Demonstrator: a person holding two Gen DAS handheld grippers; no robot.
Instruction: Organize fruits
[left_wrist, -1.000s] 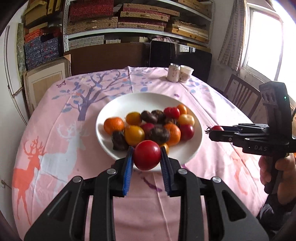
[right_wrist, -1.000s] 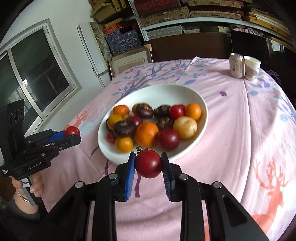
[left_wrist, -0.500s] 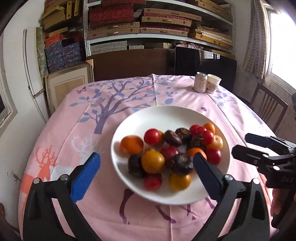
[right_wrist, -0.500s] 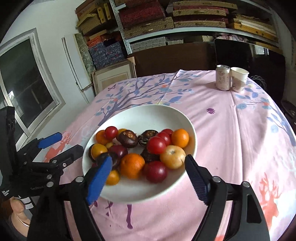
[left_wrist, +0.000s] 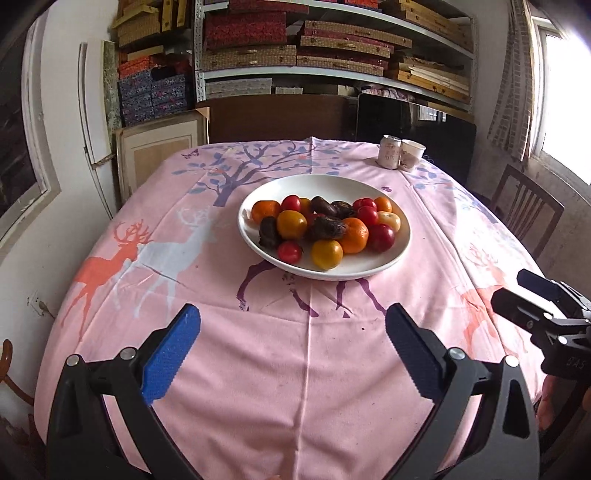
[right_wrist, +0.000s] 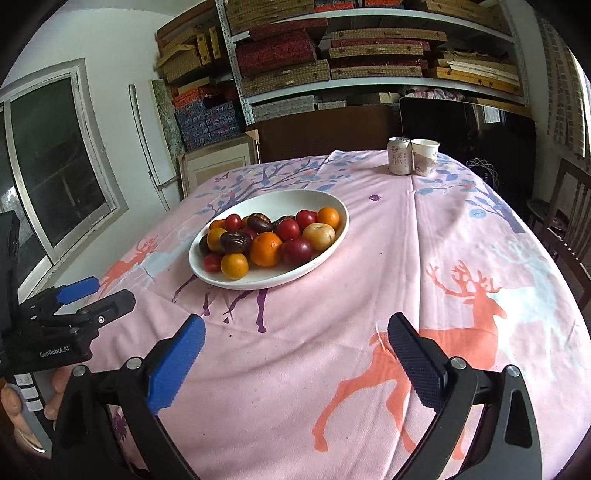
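Both claws are held low over the near edge of the desk (left_wrist: 306, 369), tilted downward toward the white plate (left_wrist: 369, 271) of fruits (left_wrist: 325, 229). The left claw (left_wrist: 291, 343) is spread wide, with only pink cloth seen between its blue pad and its dark pad. The right claw (right_wrist: 295, 350) is likewise released, its jaws having just been opening, and nothing is seen between them. In the right wrist view the left claw is seen at the left edge, gripped by a hand (right_wrist: 22, 402) around its handle. In the left wrist view the right claw (left_wrist: 517, 291) is seen at the right edge, well apart from the plate.

A second ago a red fruit was clamped in each claw, just at the plate's near rim. Both fruits have since been let go, and more red fruits are now counted among the pile on the plate. Both claws have been drawn back from the plate, so that a broad strip of cloth now lies between the pads and the rim.

The fruits are heaped in the plate's near half, near the desk's middle. A can (right_wrist: 399, 156) and a paper cup (right_wrist: 424, 157) stand touching at the far edge.
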